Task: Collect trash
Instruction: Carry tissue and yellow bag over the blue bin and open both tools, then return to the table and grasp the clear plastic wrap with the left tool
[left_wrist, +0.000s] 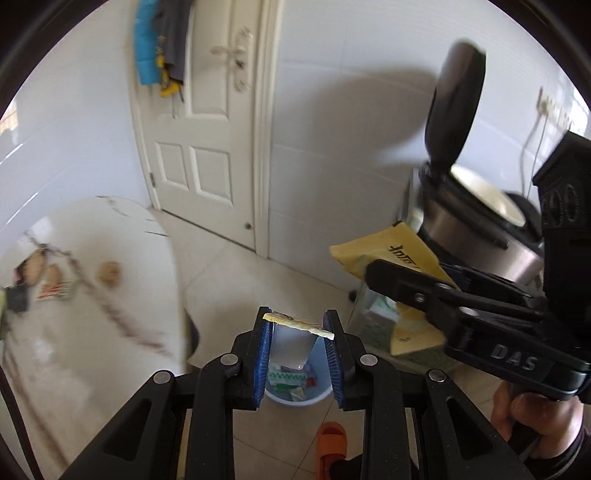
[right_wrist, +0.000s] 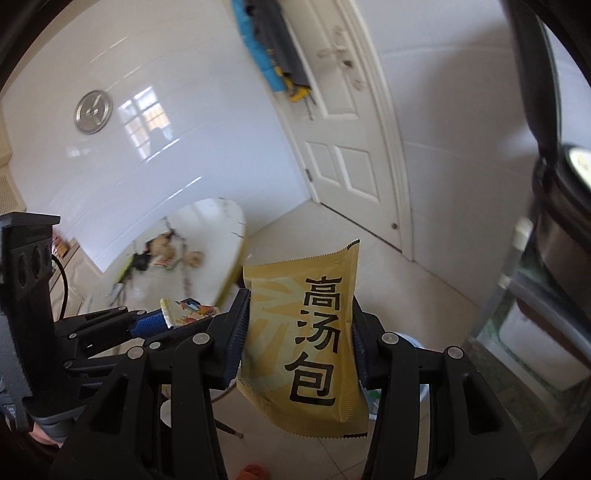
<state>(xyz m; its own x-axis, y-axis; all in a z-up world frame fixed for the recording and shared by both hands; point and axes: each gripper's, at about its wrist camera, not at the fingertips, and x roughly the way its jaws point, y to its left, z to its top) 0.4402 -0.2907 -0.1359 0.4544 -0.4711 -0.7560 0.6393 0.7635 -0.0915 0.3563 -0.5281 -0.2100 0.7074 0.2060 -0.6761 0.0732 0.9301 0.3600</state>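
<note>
Left tongs (left_wrist: 298, 345): clamped on a small torn wrapper (left_wrist: 295, 326), held by its edges, right above the blue bin (left_wrist: 275, 395).
Right tongs (right_wrist: 299, 332): pinching a yellow sachet (right_wrist: 306, 343) across its middle.
Handling: both look light, thin, crinkly and likely slippery; grip flat faces firmly.
Look: sachet has bold black characters and a serrated top.

Below the left gripper (left_wrist: 297, 325): the blue waste bin (left_wrist: 317, 393) is sitting open-topped on the floor, wrappers lying inside.
Left side: the white marble table (left_wrist: 122, 295) edge is crowding the bin.
Right side: the right gripper (left_wrist: 373, 275), gripping a yellow soup packet (right_wrist: 306, 343), is blocking that flank; behind it an open-lidded cooker (left_wrist: 476, 221) is standing.
Floor ahead: tiles are lying clear to the door (left_wrist: 199, 110).
Near foot: an orange slipper (left_wrist: 332, 441) is lying beside the bin.
</note>
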